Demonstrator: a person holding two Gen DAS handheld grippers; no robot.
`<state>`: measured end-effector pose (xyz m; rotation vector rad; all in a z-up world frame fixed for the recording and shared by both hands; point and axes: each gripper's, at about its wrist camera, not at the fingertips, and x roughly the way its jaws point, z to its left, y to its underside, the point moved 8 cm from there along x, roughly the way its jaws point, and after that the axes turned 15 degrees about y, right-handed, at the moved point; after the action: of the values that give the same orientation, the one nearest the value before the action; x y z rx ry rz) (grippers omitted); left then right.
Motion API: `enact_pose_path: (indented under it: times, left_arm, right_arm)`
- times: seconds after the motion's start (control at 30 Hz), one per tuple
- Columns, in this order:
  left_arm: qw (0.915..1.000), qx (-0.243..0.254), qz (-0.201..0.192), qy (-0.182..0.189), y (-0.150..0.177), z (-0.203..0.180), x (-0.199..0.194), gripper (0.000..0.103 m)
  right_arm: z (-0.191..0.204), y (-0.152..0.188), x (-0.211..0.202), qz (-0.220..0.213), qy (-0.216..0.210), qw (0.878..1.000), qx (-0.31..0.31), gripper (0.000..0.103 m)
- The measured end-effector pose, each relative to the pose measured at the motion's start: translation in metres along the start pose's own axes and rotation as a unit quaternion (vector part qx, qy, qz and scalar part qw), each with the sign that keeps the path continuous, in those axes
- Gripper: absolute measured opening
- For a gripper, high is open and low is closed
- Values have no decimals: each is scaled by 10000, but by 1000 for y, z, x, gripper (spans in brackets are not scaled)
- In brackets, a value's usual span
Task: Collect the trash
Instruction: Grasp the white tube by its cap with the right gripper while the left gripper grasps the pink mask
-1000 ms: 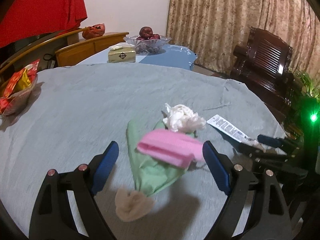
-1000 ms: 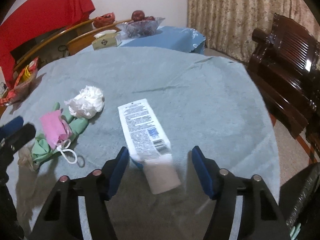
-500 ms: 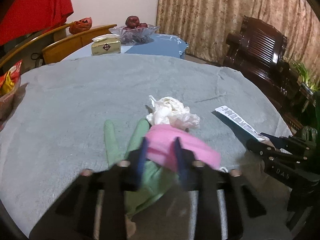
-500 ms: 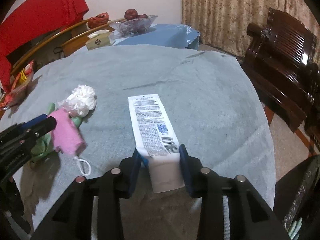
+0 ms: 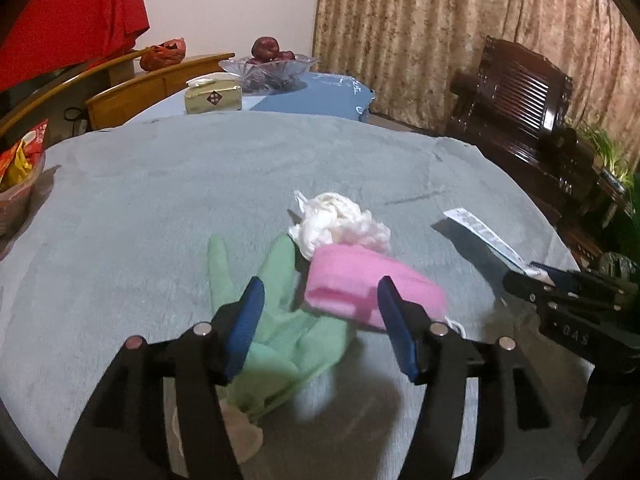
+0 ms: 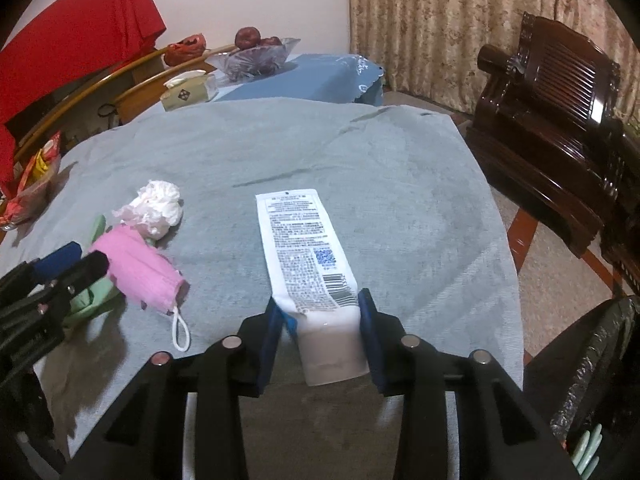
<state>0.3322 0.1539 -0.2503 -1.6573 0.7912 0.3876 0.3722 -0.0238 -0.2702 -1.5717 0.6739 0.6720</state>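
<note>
Covering table, grey cloth; curtains behind; L jaws opening, R jaws pinching tube.

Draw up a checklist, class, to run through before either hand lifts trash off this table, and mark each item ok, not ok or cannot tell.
1. Right tongs closed on the white tube: ok, both pads press its cap end.
2. Left tongs gripping the pink mask: not ok, the tongs are opening and the pads stand apart from it.
3. Mask free of the green glove: not ok, it lies partly on the glove.
4. Crumpled white tissue clear of the mask: cannot tell, they look to be touching.
5. Trash bag within reach: cannot tell, only a dark bag edge shows at the right.
</note>
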Motion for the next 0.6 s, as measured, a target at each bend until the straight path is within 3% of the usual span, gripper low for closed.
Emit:
enact_pose_path:
  times: [0.23,0.3,0.33,0.43,0.6]
  left_arm:
    - [9998,36,164,116,-4,-3,17,63]
    - [9996,34,207,186,-3,-5,22,52]
    - [9994,25,267,239,-1,-6,25,39]
    - [9995,40,243,185,-1,-7,27,16]
    - [9997,-42,35,236,-7,-7,13,5]
  right_arm:
    - [0,-1,0,-15,-33,10000,-12,38]
    - [0,-1,0,-10,-40,10000,-20,38]
    - [0,-1,0,-4,-51,10000,-15,38]
    - [2,-2,-3,-28,-62,10000,-28,38]
    - [2,-6,-16,-148,-65,9999,-39,38]
